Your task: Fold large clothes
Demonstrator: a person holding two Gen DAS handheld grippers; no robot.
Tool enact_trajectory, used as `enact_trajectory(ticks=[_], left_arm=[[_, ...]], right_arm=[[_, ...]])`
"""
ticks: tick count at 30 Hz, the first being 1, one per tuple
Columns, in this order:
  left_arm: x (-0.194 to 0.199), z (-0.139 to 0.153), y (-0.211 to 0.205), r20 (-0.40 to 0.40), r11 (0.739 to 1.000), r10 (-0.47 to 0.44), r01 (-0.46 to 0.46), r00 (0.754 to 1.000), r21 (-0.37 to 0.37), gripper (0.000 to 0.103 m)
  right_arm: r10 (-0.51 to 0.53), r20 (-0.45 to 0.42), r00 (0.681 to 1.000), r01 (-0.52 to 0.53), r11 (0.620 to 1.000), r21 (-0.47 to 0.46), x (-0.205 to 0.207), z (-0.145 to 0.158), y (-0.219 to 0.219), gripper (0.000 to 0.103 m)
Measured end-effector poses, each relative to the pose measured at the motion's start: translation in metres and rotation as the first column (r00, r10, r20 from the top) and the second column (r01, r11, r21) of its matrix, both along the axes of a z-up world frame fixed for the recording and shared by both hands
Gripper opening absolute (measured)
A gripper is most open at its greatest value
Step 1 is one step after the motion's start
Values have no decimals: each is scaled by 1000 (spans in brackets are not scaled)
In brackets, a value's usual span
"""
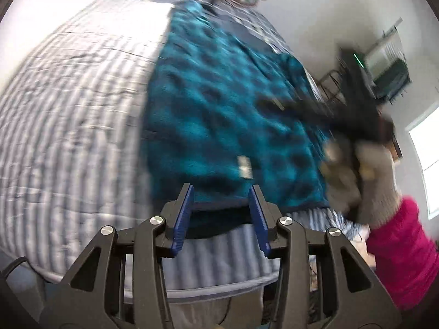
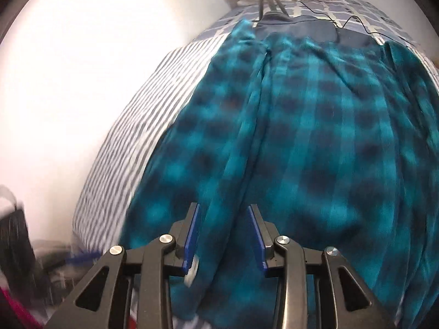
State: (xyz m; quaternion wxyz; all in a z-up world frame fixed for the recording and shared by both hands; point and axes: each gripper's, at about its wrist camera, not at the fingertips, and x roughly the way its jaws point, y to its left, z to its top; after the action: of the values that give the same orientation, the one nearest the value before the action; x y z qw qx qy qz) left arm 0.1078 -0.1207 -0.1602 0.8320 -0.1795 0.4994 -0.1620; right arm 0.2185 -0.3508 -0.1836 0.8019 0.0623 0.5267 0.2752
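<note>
A large teal and dark blue plaid garment (image 1: 219, 109) lies spread on a striped bed; it also fills the right wrist view (image 2: 315, 150). My left gripper (image 1: 221, 192) is open, its blue pads astride the garment's near hem. My right gripper (image 2: 223, 211) is open just above a long fold ridge of the cloth. The right gripper also shows blurred in the left wrist view (image 1: 274, 102), over the garment's right side, held by a gloved hand.
The bed has a grey and white striped cover (image 1: 68, 109) with a checked blanket and pillows at the head (image 2: 315, 8). A wire rack with a bin (image 1: 384, 65) stands by the wall. The person's pink sleeve (image 1: 403, 252) is at the right.
</note>
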Motion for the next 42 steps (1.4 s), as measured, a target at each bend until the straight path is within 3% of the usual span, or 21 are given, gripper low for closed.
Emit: enact_trajectory(ticks=[5, 7, 10, 12, 13, 14, 17, 18, 20, 21, 24, 28, 31, 36, 37, 40, 42], left_arm=[[11, -11, -35, -15, 995, -56, 57, 998, 79, 42], [16, -19, -41, -35, 994, -60, 63, 998, 87, 42], [22, -30, -48, -60, 991, -61, 67, 996, 114, 41], [27, -36, -55, -63, 989, -71, 79, 995, 122, 31], [30, -38, -59, -66, 988, -81, 89, 995, 127, 15], [32, -41, -62, -72, 985, -92, 101, 993, 138, 6], [35, -44, -60, -72, 990, -89, 96, 993, 105, 1], [35, -41, -56, -75, 995, -82, 87, 994, 57, 1], [34, -30, -52, -51, 996, -87, 87, 995, 8, 1], [32, -23, -53, -32, 996, -95, 95, 995, 1, 0], [31, -15, -52, -11, 994, -103, 102, 995, -40, 0], [33, -17, -52, -14, 992, -122, 121, 992, -46, 0], [41, -38, -70, -53, 990, -143, 141, 988, -24, 0], [39, -53, -78, -70, 986, -163, 165, 984, 26, 0], [38, -51, -78, -63, 985, -168, 170, 984, 27, 1], [28, -32, -67, -37, 982, -190, 190, 981, 12, 19], [15, -15, -52, 14, 979, -201, 201, 980, -21, 19]], right_arm=[[-23, 23, 999, 24, 999, -24, 45, -1, 15, 38], [-36, 34, 999, 37, 999, -33, 57, -3, 19, 45], [-70, 34, 997, 70, 997, -13, 82, -7, 23, 47], [-82, 35, 996, 83, 997, -5, 94, -9, 26, 47], [-87, 41, 995, 88, 996, -11, 100, -10, 29, 47], [-88, 49, 995, 89, 996, -20, 105, -11, 32, 47], [-76, 70, 995, 79, 995, -52, 112, -16, 40, 47], [-67, 76, 995, 72, 995, -63, 115, -19, 44, 46], [-44, 77, 996, 51, 995, -87, 120, -24, 50, 28], [-24, 69, 997, 31, 994, -103, 122, -28, 53, 13], [10, 81, 997, -1, 994, -111, 124, -33, 53, 6], [-20, 78, 997, 21, 999, -24, 127, -26, 38, 4], [-47, 67, 997, 42, 996, 78, 127, -22, 24, 4], [-42, 77, 996, 47, 997, -61, 124, -45, 31, 5], [-43, 80, 996, 48, 997, -64, 123, -42, 32, 9], [-57, 130, 990, 66, 996, -65, 113, -17, 31, 19], [-44, 158, 986, 51, 998, -37, 101, -1, 28, 20]])
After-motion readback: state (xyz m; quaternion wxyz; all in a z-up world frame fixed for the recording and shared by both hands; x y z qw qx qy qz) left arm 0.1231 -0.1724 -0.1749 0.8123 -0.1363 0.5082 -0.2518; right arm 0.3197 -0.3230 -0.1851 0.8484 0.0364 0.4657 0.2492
